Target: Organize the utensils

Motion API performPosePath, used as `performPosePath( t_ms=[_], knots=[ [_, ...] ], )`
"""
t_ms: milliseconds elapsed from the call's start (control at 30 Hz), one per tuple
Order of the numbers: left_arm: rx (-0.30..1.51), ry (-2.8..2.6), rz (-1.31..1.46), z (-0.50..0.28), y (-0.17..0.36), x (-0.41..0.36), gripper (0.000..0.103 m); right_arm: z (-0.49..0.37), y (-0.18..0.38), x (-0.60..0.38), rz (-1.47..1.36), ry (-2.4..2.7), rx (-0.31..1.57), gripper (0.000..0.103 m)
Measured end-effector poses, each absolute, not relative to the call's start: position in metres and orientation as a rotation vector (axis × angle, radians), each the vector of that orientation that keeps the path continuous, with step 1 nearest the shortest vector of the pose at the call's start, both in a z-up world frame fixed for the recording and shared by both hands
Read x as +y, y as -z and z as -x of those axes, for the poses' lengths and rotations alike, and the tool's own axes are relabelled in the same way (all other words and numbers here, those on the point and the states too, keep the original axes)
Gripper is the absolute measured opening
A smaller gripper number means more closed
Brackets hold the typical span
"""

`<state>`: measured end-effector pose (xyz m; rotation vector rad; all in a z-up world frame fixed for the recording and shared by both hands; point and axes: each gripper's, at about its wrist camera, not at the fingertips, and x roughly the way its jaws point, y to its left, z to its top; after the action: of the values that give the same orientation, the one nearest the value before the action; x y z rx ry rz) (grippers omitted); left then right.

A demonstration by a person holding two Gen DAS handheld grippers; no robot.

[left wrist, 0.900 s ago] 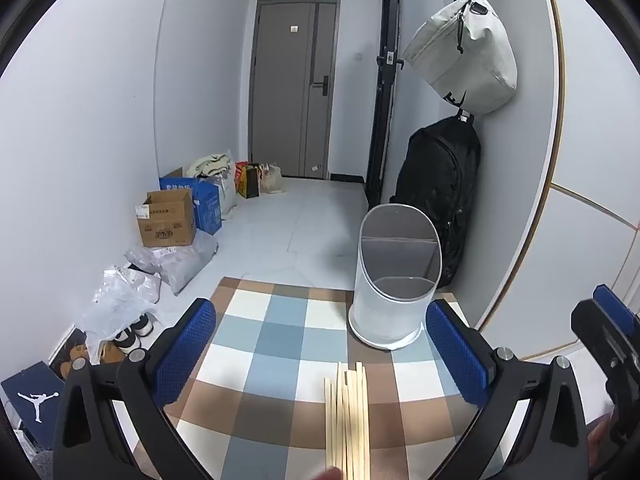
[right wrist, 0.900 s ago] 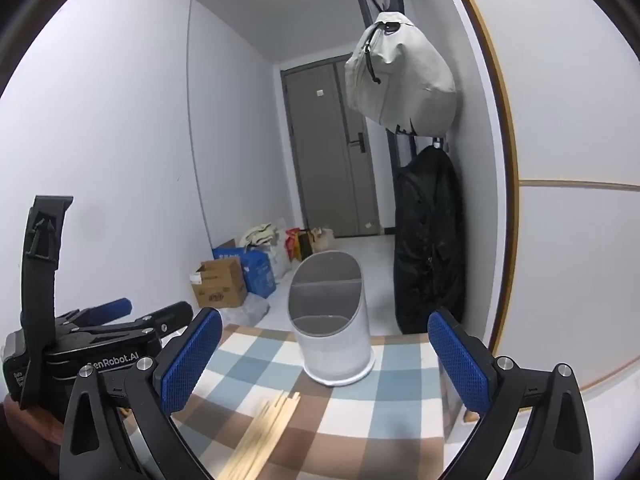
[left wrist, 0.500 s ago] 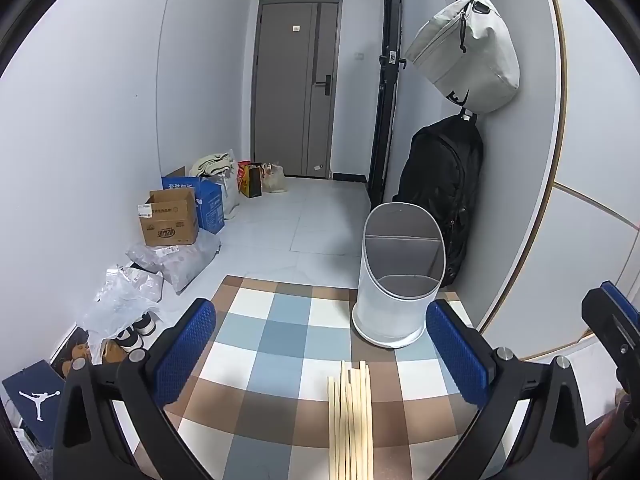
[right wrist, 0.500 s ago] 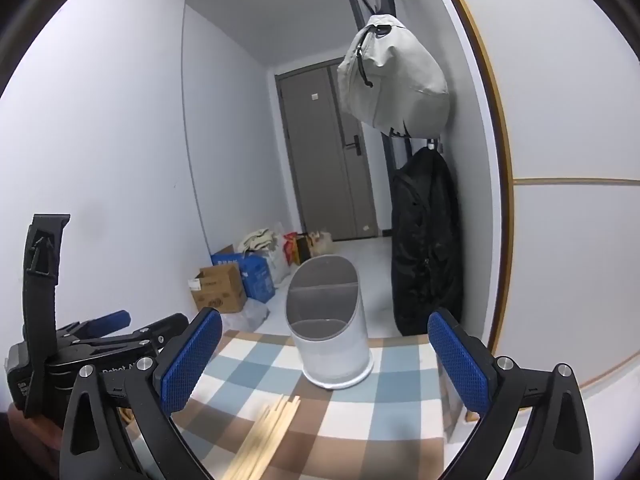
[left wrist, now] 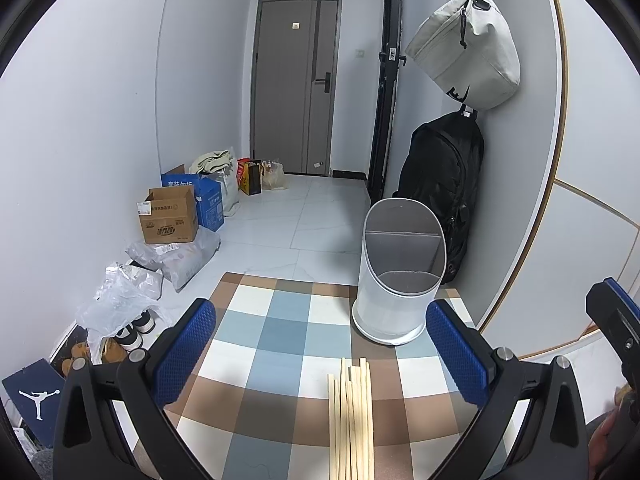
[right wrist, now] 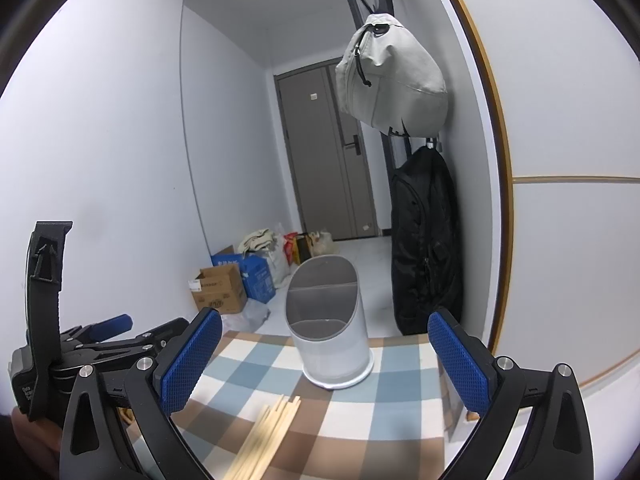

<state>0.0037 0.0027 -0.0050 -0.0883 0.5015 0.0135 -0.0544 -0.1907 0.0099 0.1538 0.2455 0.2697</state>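
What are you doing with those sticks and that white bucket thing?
Someone is tidying utensils with a pair of tongs in each hand. The left tongs and right tongs are both open and hold nothing. A bundle of wooden chopsticks lies on the checkered cloth. Beyond it stands the white holder, which looks empty, so none has been put away yet.

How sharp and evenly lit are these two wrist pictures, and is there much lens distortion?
Left wrist view: even indoor light, sharp centre, the chopsticks and the utensil holder crisp; the fisheye bows the walls and darkens the corners. Right wrist view: same bowing, a soft shadow across the checked tablecloth near the chopsticks, and blur toward the lower edge.
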Motion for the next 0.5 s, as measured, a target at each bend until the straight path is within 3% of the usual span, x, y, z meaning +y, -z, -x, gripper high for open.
performPosePath(
  t_ms=[500],
  knots=[
    [0.496, -0.028, 0.086, -0.0033, 0.005, 0.0009, 0.102, 0.0557, -0.0096, -0.1907, -0.156, -0.266, 0.246, 0.103]
  ],
)
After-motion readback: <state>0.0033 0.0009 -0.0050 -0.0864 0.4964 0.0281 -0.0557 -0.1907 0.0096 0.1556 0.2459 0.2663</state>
